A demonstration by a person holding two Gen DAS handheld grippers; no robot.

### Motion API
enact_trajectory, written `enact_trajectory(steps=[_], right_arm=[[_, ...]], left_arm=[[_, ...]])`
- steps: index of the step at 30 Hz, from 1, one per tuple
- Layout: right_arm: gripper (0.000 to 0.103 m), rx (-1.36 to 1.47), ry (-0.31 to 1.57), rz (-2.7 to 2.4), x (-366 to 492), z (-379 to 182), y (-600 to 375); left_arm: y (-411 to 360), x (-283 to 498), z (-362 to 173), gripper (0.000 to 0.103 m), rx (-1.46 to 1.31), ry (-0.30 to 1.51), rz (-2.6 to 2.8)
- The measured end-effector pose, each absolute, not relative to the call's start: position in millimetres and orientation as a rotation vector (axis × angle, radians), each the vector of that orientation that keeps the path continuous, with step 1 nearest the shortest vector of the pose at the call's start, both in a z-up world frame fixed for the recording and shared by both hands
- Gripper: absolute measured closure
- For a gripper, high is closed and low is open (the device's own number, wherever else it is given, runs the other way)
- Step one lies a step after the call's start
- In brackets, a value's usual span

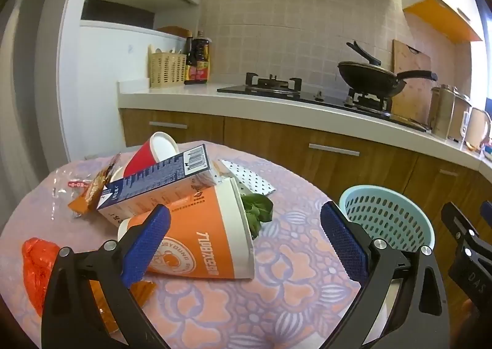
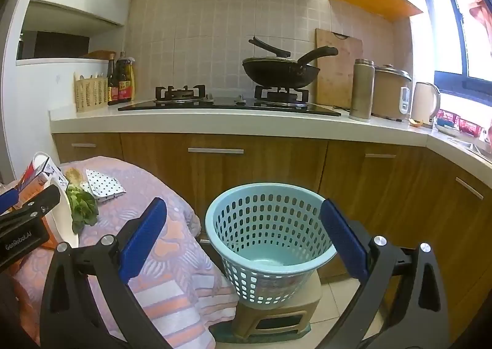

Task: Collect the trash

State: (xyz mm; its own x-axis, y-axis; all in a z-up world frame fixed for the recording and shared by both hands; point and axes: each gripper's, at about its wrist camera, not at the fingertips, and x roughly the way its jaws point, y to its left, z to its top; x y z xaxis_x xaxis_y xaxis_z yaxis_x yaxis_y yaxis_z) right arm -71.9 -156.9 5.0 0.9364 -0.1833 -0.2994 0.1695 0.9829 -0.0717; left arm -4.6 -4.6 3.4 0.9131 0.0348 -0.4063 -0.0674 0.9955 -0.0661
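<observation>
An orange paper tub (image 1: pixel 196 235) lies on its side on the round table (image 1: pixel 286 287), green leaves (image 1: pixel 256 213) at its mouth. A blue-and-white carton (image 1: pixel 160 186) rests on it, with a red cup (image 1: pixel 147 155), an orange wrapper (image 1: pixel 92 192), a clear wrapper (image 1: pixel 61 192), a red foil wrapper (image 1: pixel 37 269) and a polka-dot packet (image 1: pixel 249 178) around. My left gripper (image 1: pixel 246 238) is open, its left finger beside the tub. My right gripper (image 2: pixel 243 241) is open and empty in front of the light-blue basket (image 2: pixel 270 238), which also shows in the left view (image 1: pixel 387 220).
The basket stands on a small stool (image 2: pixel 276 318) on the floor, right of the table. Behind runs a kitchen counter (image 2: pixel 215 124) with a stove, a wok (image 2: pixel 279 72), bottles and appliances. Wooden cabinets (image 2: pixel 255 164) stand below it.
</observation>
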Motion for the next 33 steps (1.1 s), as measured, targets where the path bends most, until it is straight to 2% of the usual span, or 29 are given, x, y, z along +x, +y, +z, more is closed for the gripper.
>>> enact_trajectory(steps=[33], right_arm=[[0.008,-0.051,0.252,-0.198,-72.3,17.8,-177.2]], left_arm=[[-2.6,-12.9,5.7,0.008,-0.087,0.365,0.071]])
